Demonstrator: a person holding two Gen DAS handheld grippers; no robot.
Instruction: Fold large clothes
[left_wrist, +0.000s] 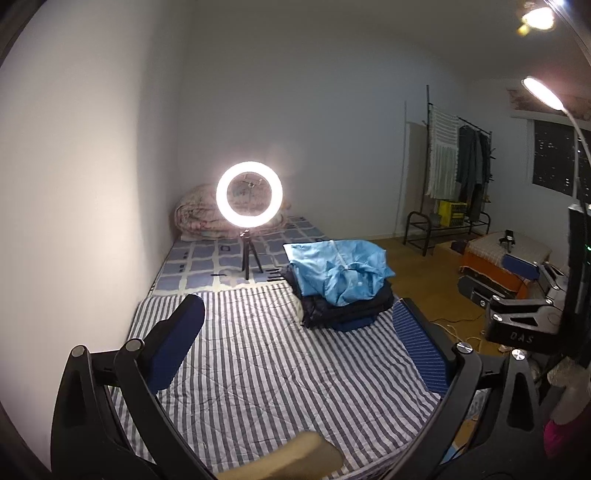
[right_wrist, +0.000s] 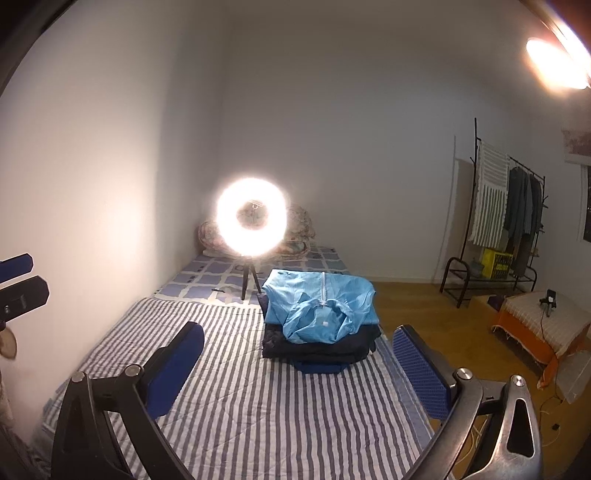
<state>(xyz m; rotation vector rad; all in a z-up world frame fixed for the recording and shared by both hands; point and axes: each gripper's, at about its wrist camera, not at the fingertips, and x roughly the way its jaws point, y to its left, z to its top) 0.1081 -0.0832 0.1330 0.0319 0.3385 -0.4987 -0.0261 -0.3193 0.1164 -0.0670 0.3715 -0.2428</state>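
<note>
A light blue jacket (left_wrist: 341, 271) lies folded but rumpled on top of a stack of dark folded clothes (left_wrist: 343, 308) at the right side of a striped bed sheet (left_wrist: 258, 369). The jacket (right_wrist: 321, 304), the dark stack (right_wrist: 317, 345) and the sheet (right_wrist: 277, 406) also show in the right wrist view. My left gripper (left_wrist: 295, 332) is open and empty, held above the sheet, short of the stack. My right gripper (right_wrist: 295, 354) is open and empty, also above the sheet in front of the stack. The right gripper also shows at the right edge of the left wrist view (left_wrist: 524, 291).
A lit ring light on a small tripod (left_wrist: 250, 195) stands on the bed behind the stack, with a rolled quilt (left_wrist: 199, 214) at the wall. A clothes rack (left_wrist: 458, 177) and an orange-covered low table (left_wrist: 498, 258) stand on the wooden floor at right.
</note>
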